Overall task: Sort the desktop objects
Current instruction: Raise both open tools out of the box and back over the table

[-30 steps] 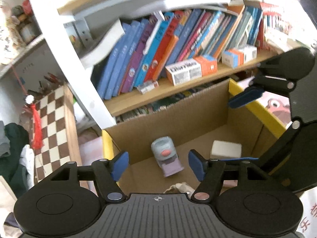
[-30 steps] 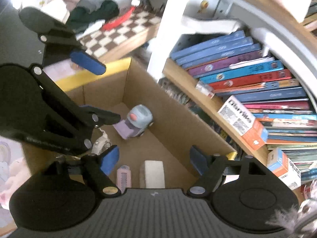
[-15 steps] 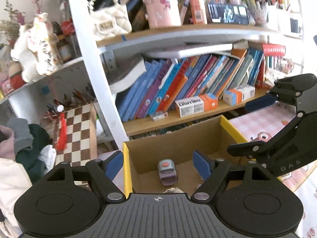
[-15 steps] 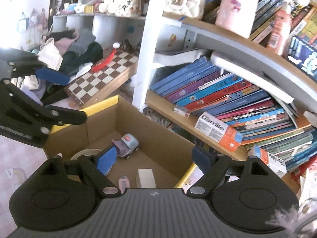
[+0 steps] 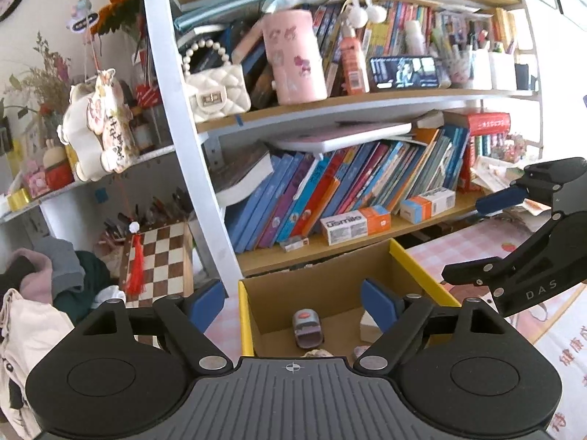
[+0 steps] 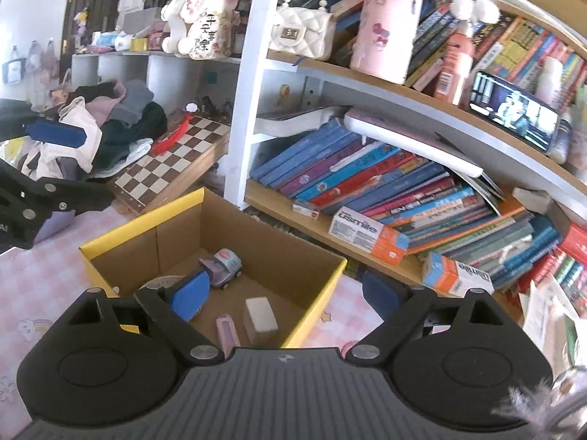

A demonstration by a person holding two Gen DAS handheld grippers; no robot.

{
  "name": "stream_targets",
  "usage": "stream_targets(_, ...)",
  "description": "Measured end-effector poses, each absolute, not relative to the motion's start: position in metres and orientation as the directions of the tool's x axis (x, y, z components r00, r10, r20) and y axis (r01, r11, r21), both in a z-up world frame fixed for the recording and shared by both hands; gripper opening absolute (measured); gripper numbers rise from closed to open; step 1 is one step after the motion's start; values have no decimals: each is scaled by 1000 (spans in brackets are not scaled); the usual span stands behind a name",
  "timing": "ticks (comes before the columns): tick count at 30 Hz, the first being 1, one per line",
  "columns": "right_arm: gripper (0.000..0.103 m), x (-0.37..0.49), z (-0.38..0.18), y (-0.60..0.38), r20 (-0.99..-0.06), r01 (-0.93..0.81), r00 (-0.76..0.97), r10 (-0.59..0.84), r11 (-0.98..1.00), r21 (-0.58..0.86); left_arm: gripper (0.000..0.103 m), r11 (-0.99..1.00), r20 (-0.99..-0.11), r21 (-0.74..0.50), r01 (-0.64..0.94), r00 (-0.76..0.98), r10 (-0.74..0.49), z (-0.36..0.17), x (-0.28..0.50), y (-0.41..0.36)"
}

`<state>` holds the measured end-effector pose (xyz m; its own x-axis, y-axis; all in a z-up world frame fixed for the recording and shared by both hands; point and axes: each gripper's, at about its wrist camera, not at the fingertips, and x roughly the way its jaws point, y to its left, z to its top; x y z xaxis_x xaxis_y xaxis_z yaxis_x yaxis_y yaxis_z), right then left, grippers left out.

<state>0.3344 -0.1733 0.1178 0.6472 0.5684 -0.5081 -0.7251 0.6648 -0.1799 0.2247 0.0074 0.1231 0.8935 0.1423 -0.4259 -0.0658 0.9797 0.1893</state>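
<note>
**Both grippers empty above the cardboard box**

**Left wrist view.** I see the left gripper [image 5: 292, 302] with its blue pads spread wide and the jaws opening; no object lies between them. Beyond the pads sits the cardboard box [image 5: 245, 315], open at the top, with a yellow rim. Inside it, a toy car [image 5: 307, 329] stands on the box floor, and a white block [image 5: 368, 325] lies to the right of the car, partly hidden by my right-hand pad. The right gripper [image 5: 473, 242] shows at the right edge of this view, above the pink checked tablecloth [image 5: 473, 242], holding nothing. A chessboard [image 5: 158, 260] leans to the left of the box. The bookshelf [image 5: 330, 249] stands behind the box; a toothpaste carton [image 5: 355, 224] lies on its lower board.

**Right wrist view.** I see the right gripper [image 6: 285, 291] released, jaws opening, with nothing between the pads. The cardboard box [image 6: 323, 293] lies directly ahead and below. It contains the toy car [image 6: 224, 267] near the far wall, the white block [image 6: 261, 314] near the front, a pink comb-like item [image 6: 227, 333] just beside the block, and a round item partly hidden behind my left-hand pad, which I cannot identify. The left gripper [image 6: 58, 168] appears at the left edge, empty.
</note>
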Motion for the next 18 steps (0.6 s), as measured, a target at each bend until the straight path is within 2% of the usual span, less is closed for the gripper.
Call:
stream_targets(11,94,282,113,-187,-506,-649,705,497,740,-177,85,986,-410,159,-53,905,115,116,184,14)
stream_targets(15,95,256,108,-191,-485,-612,733,476,774,-165,92,985,-396,155,-77,909,133,111,164,20)
stream_targets(18,96,238,103,-194,-482,-585,746,460,799,-142,92,985,-395,146,-90,908,141,106,148,26)
